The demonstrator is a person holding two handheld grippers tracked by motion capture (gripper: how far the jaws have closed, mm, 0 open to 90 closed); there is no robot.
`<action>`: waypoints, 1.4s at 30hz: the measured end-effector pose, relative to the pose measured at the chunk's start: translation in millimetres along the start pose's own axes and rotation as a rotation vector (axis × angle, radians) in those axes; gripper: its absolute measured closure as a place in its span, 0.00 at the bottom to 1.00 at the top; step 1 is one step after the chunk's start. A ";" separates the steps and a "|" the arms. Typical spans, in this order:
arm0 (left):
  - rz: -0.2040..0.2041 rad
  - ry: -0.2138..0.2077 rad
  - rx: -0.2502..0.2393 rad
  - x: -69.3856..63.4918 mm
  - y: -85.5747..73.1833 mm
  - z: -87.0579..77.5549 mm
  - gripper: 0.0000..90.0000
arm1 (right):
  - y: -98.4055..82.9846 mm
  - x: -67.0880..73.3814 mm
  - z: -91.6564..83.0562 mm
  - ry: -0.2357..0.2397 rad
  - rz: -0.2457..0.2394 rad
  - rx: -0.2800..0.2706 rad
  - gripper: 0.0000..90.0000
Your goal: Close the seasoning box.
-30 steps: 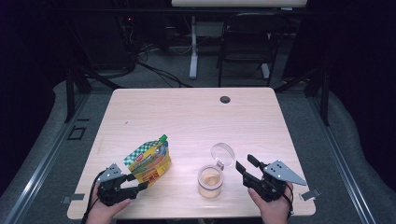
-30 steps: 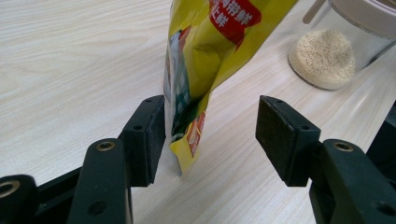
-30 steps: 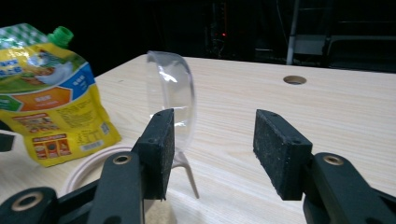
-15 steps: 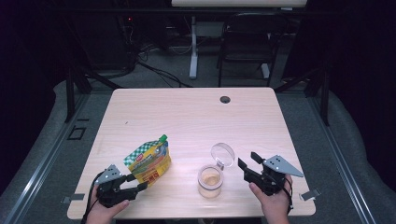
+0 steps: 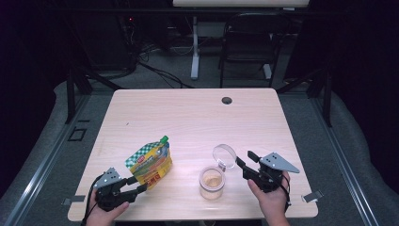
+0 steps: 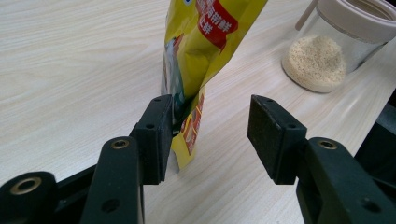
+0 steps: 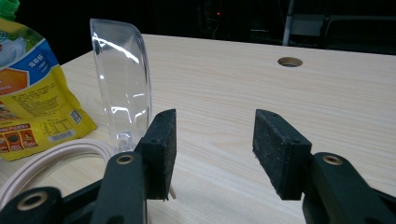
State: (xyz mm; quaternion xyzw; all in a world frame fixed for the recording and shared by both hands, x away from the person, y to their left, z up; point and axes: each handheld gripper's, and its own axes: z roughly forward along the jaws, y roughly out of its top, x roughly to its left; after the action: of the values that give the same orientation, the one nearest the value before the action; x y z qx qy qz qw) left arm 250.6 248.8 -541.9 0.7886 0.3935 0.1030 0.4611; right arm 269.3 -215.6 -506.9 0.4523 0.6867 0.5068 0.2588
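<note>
Since the earlier frame, the left gripper (image 5: 139, 187) fingers have been narrowed around the yellow stand-up pouch (image 5: 151, 162), not yet clamped. The right gripper (image 5: 243, 159) is held released beside the clear flip-lid jar (image 5: 212, 181) on the desk (image 5: 188, 117).

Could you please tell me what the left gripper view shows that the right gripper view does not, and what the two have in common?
The left gripper view looks through the jar's clear wall at the pale grains in its bottom, and shows the pouch's lower corner between the left gripper's open jaws, close against one pad. The right gripper view shows the jar's clear lid standing up on its hinge, the pouch's green cap, the round hole in the table and the right gripper open over bare wood. Both show the yellow pouch, the jar's pale rim and the wooden table.
</note>
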 end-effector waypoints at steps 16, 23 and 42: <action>0.003 0.012 0.009 0.0 -1.9 1.0 0.54 | 1.6 1.6 3.9 0.006 0.006 -0.015 0.57; 0.004 0.013 0.013 -0.3 -1.4 3.8 0.54 | 1.5 2.1 3.4 0.005 0.005 -0.014 0.57; 0.005 0.009 0.020 -0.5 -0.3 5.0 0.53 | 2.0 5.3 1.9 0.014 -0.006 -0.020 0.57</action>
State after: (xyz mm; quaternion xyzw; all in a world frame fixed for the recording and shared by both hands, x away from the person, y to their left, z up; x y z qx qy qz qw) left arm 252.8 245.3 -544.9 0.7936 0.3947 0.1036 0.4513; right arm 269.2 -209.8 -505.2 0.4441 0.6848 0.5161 0.2598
